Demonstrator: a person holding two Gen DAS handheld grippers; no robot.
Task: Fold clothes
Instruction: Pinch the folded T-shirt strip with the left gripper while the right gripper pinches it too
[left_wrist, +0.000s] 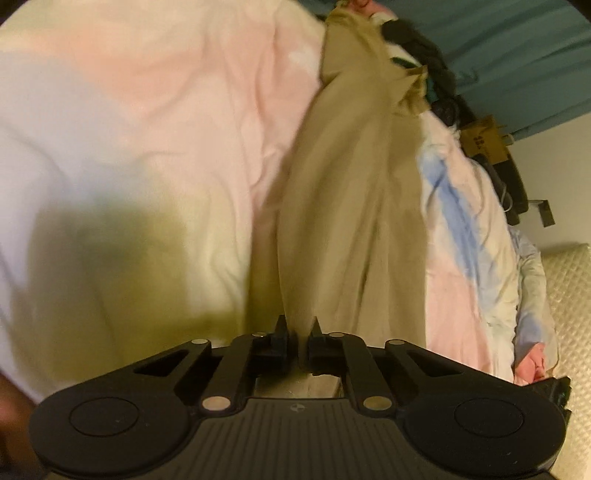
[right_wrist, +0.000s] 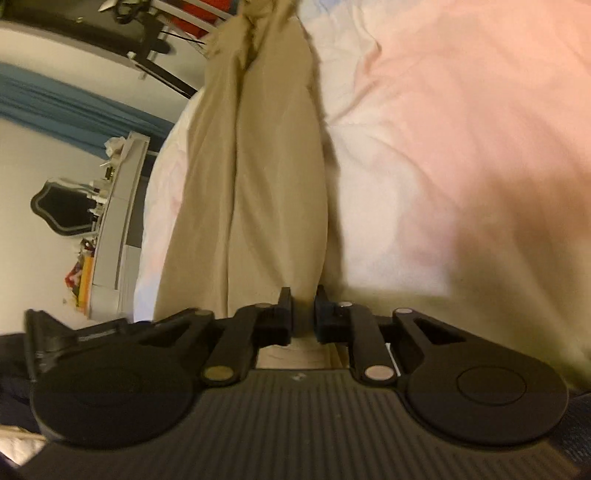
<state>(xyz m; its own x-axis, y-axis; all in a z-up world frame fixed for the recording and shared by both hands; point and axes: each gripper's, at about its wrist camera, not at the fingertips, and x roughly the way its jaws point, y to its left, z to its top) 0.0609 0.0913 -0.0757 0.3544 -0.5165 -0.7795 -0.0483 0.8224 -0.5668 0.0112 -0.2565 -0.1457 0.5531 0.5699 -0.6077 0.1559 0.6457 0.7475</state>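
trousers (left_wrist: 343, 206) of tan cloth lie stretched lengthwise on a bed cover (left_wrist: 155, 122), seen from one end in each wrist view. left gripper (left_wrist: 300, 334) is closed on the near edge of the cloth, its black fingers pinching a narrow ridge of fabric; right gripper (right_wrist: 303, 310) is likewise clamped on the near end of the garment in its own view, tan cloth caught between the pads. progress, as judged: the two legs appear already laid side by side in one long strip, so a first lengthwise fold seems done; crosswise folding into a compact bundle is still to come, and both grips suggest that lift is about to begin. material: the trousers look like a thin, matte woven fabric, soft enough to crease and sag, with a shallow groove between the legs and a bunched far end. the bed cover is pale, pink to cream with a blue patch, softly wrinkled and padded. a teal curtain (left_wrist: 517, 55) hangs beyond.
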